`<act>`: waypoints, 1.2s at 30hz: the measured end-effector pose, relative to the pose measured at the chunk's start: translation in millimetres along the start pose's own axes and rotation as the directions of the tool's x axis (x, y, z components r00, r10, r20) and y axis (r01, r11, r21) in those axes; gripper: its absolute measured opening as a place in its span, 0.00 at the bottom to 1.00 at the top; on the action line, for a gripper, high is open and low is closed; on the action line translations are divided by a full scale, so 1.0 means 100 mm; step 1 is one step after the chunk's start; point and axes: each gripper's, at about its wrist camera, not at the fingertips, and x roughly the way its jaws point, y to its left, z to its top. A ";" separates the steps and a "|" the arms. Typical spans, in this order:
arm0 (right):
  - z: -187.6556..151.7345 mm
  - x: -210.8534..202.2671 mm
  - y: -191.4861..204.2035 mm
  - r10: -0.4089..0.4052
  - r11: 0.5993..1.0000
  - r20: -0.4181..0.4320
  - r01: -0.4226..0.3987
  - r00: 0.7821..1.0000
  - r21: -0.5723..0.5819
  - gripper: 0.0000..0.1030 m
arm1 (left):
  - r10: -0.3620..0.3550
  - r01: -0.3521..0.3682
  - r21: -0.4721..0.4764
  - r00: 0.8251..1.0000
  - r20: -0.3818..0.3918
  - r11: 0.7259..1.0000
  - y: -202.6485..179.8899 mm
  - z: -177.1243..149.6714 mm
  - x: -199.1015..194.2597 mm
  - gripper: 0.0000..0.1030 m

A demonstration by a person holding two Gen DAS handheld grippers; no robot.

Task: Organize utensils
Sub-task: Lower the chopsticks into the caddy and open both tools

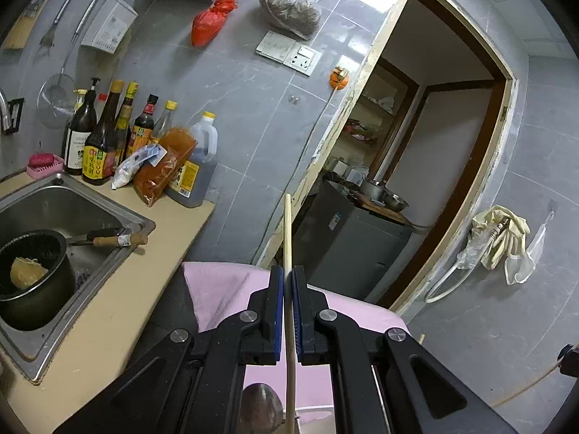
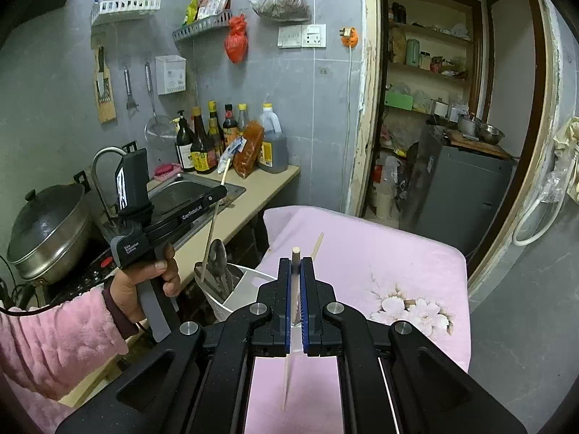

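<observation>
a chopstick [image 1: 287,253] is held between the closed jaws of the left gripper [image 1: 288,282], and it is seen to stick out far in front of the pads and also behind them, down toward a white container [image 2: 246,296]. in the right wrist view this same chopstick runs from the left gripper down into the container, where a metal spoon [image 2: 219,253] and other utensils already stand. a second chopstick [image 2: 295,260] is clamped in the right gripper [image 2: 296,275], whose jaws are also narrow, with only a short end showing ahead of the pads and the thin tip hanging below. one more stick [image 2: 317,244] is left on the pink cloth [image 2: 398,253], just ahead of the right gripper and a little to its right. the container is below and to the left of the right gripper, near the edge of the cloth. the chopsticks are judged to be light, stiff and smooth, so they can turn or slide easily in the pads if they are taken far from the middle; a hold near the middle or the thicker end seems safer. the lying stick is thin and flat on soft cloth, so it probably must be pinched across its width. it is judged that both held sticks are meant for the container.
</observation>
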 end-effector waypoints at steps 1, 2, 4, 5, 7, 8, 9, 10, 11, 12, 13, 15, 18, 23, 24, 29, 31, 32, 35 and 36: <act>0.00 0.03 0.01 -0.003 1.000 -0.005 0.003 1.000 0.001 0.04 | -0.001 0.001 -0.003 1.000 -0.001 1.000 0.00 -0.01 0.01 0.05; 0.00 0.06 0.03 -0.006 1.000 -0.005 0.006 1.000 0.001 0.04 | -0.001 0.001 -0.007 1.000 -0.002 1.000 0.02 -0.02 0.03 0.05; 0.01 0.11 0.07 -0.016 1.000 0.000 0.016 1.000 0.000 0.04 | -0.001 0.001 -0.008 1.000 -0.003 1.000 0.04 -0.04 0.07 0.05; 0.01 0.13 0.09 -0.022 1.000 0.007 0.022 1.000 -0.001 0.04 | 0.000 0.000 -0.008 1.000 -0.003 1.000 0.05 -0.05 0.08 0.05; 0.03 0.17 0.11 -0.025 1.000 0.014 0.025 1.000 0.001 0.04 | 0.001 -0.001 -0.007 1.000 -0.003 1.000 0.06 -0.07 0.10 0.05; 0.03 0.19 0.12 -0.026 1.000 0.017 0.026 1.000 0.003 0.04 | 0.002 -0.002 -0.005 1.000 -0.001 1.000 0.06 -0.07 0.10 0.05; 0.03 0.22 0.13 -0.027 1.000 0.016 0.027 1.000 0.007 0.04 | 0.003 -0.003 -0.004 1.000 0.002 1.000 0.06 -0.07 0.10 0.05; 0.03 0.25 0.13 -0.026 1.000 0.019 0.025 0.999 0.014 0.04 | 0.003 -0.003 -0.001 1.000 0.004 1.000 0.06 -0.08 0.11 0.05; 0.02 0.27 0.14 -0.027 1.000 0.021 0.026 0.999 0.017 0.04 | 0.005 -0.005 0.001 1.000 0.005 1.000 0.06 -0.09 0.11 0.05; 0.02 0.29 0.15 -0.030 0.999 0.018 0.030 0.999 0.015 0.04 | 0.006 -0.007 0.007 1.000 0.007 1.000 0.06 -0.10 0.12 0.05; 0.02 0.33 0.16 -0.035 0.999 0.014 0.035 0.999 0.012 0.04 | 0.005 -0.005 0.012 1.000 0.007 1.000 0.05 -0.12 0.13 0.05; 0.03 0.40 0.16 -0.034 0.999 0.003 0.034 0.999 0.012 0.04 | 0.006 -0.006 0.021 1.000 0.009 1.000 0.04 -0.14 0.13 0.05; 0.00 0.49 0.19 -0.034 0.999 -0.013 0.034 0.999 0.016 0.04 | 0.005 -0.006 0.033 1.000 0.013 0.999 0.01 -0.18 0.13 0.05; -0.06 0.59 0.21 -0.034 0.999 -0.036 0.035 0.999 0.027 0.04 | -0.011 0.010 0.027 1.000 0.013 1.000 0.03 -0.22 0.13 0.05; -0.06 0.61 0.20 -0.033 0.999 -0.039 0.034 0.999 0.029 0.04 | -0.017 0.016 0.016 1.000 0.013 1.000 0.05 -0.23 0.14 0.05; -0.11 0.67 0.21 -0.022 0.999 -0.052 0.025 0.998 0.046 0.04 | -0.026 0.026 -0.033 1.000 0.011 0.999 0.17 -0.27 0.13 0.05; -0.15 0.69 0.21 -0.015 0.998 -0.056 0.018 0.998 0.057 0.04 | -0.021 0.021 -0.036 1.000 0.018 0.999 0.21 -0.28 0.11 0.05; -0.16 0.70 0.21 -0.011 0.998 -0.057 0.015 0.998 0.062 0.04 | -0.019 0.019 -0.035 1.000 0.021 0.999 0.21 -0.29 0.10 0.05; -0.19 0.71 0.21 -0.004 0.998 -0.058 0.008 0.998 0.066 0.04 | -0.014 0.015 -0.034 0.999 0.034 0.999 0.22 -0.31 0.07 0.05; -0.19 0.71 0.22 -0.003 0.998 -0.058 0.007 0.998 0.066 0.04 | -0.010 0.011 -0.034 0.999 0.038 0.999 0.22 -0.31 0.06 0.05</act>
